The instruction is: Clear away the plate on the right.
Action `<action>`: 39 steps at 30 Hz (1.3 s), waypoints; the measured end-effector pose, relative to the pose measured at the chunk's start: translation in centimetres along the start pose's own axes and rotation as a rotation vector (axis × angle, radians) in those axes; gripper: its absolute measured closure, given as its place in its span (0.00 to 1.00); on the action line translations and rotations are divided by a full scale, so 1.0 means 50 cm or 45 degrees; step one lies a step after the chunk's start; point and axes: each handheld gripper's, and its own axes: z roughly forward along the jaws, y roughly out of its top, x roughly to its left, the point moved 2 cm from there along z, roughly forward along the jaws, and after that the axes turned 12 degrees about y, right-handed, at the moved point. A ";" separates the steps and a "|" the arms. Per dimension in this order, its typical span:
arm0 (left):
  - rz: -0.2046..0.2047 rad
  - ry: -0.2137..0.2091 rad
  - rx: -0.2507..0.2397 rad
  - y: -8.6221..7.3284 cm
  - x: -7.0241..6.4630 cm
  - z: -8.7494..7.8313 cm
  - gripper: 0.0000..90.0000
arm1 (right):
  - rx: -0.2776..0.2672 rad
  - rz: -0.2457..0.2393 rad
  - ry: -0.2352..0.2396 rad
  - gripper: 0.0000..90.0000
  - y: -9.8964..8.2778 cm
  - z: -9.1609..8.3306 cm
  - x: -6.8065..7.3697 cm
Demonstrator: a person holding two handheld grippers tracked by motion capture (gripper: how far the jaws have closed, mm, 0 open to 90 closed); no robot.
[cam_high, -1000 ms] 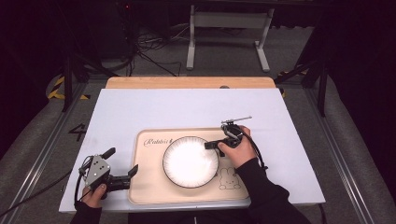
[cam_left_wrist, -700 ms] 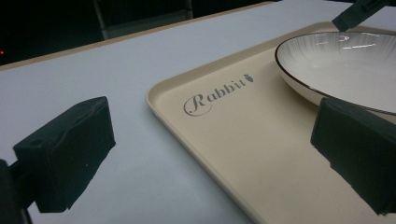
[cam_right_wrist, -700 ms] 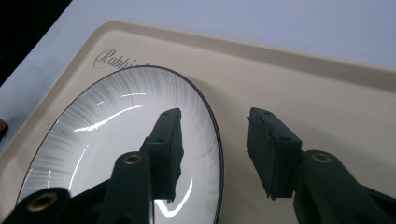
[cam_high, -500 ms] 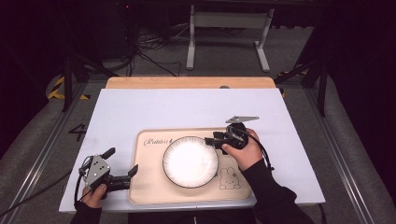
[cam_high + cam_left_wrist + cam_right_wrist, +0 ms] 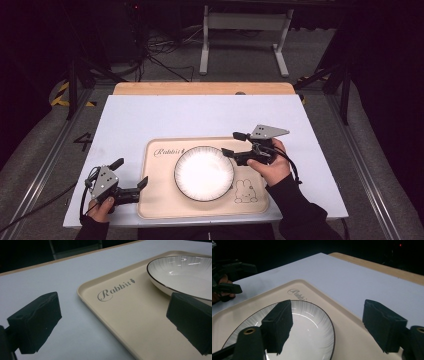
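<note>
Plate point(image 5: 203, 173): white, round, dark-rimmed, fine radial ribbing; flat on tray point(image 5: 160, 210), centre of it, between script lettering at far left corner and rabbit drawing point(image 5: 245, 190) at near right. Held by nothing.

Tray: beige, rounded corners, on white table top point(image 5: 200, 117), toward near edge.

Right gripper point(image 5: 233, 143): above right rim of plate, tips pointed left. Jaws apart, just been opening, nothing between pads. In right gripper view point(image 5: 327, 325), one jaw over plate bowl, other over tray edge and table; no contact with plate visible.

Left gripper point(image 5: 131, 173): at near left corner of tray, low over table. Jaws wide apart, nothing clamped. In left gripper view point(image 5: 112, 322), one jaw over bare table, other over tray beside plate rim; tray edge running between them.

Right hand point(image 5: 270, 165): wrapped round right gripper body, dark sleeve behind.

Left hand point(image 5: 100, 207): at near table edge, beneath left gripper.

Beyond table: metal stand legs point(image 5: 242, 35) and cables on floor.
</note>
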 end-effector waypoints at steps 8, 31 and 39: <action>0.003 0.000 0.000 0.000 0.000 0.000 0.00 | -0.001 -0.055 0.040 0.14 -0.006 -0.016 0.006; 0.002 0.001 0.000 0.000 0.000 -0.001 0.00 | -0.146 -0.226 -0.079 0.02 -0.041 -0.115 -0.009; 0.003 0.002 0.000 0.000 0.000 -0.001 0.00 | -0.153 -0.233 -0.121 0.02 -0.058 -0.150 -0.018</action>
